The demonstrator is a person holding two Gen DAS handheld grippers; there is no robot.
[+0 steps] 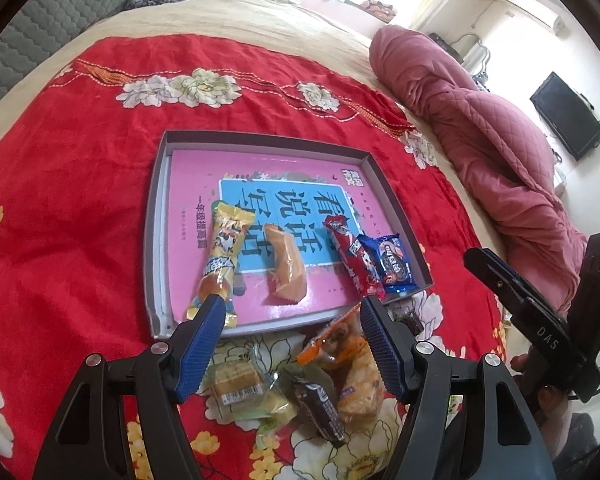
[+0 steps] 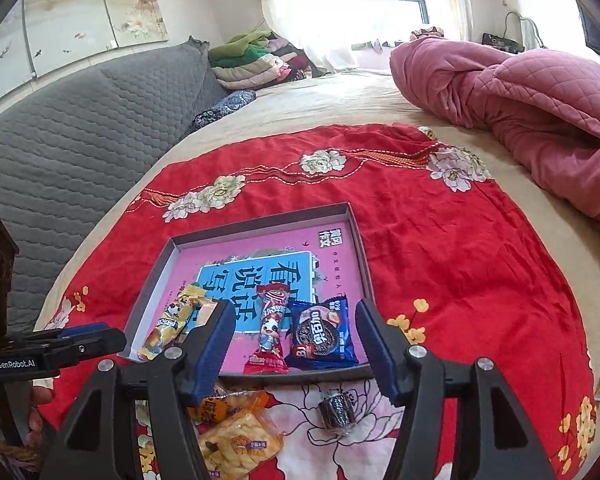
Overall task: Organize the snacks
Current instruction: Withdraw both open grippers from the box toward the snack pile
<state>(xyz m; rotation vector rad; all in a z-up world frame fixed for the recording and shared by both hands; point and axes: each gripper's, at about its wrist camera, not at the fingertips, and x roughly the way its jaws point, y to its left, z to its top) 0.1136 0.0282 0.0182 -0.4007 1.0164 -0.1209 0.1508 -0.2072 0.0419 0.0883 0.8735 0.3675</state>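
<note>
Pink quilt (image 2: 540, 92) beside red floral cloth (image 2: 440, 240).

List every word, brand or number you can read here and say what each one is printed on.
"DAS": on the right gripper's black body, seen from the left wrist.
"GenRobot.AI": on the left gripper's body, seen from the right wrist.
"看说写话": large upside-down title on the pink book lying in the grey tray.
Snack wrappers, including the blue cookie pack and red stick pack: print too distorted to read reliably.
</note>
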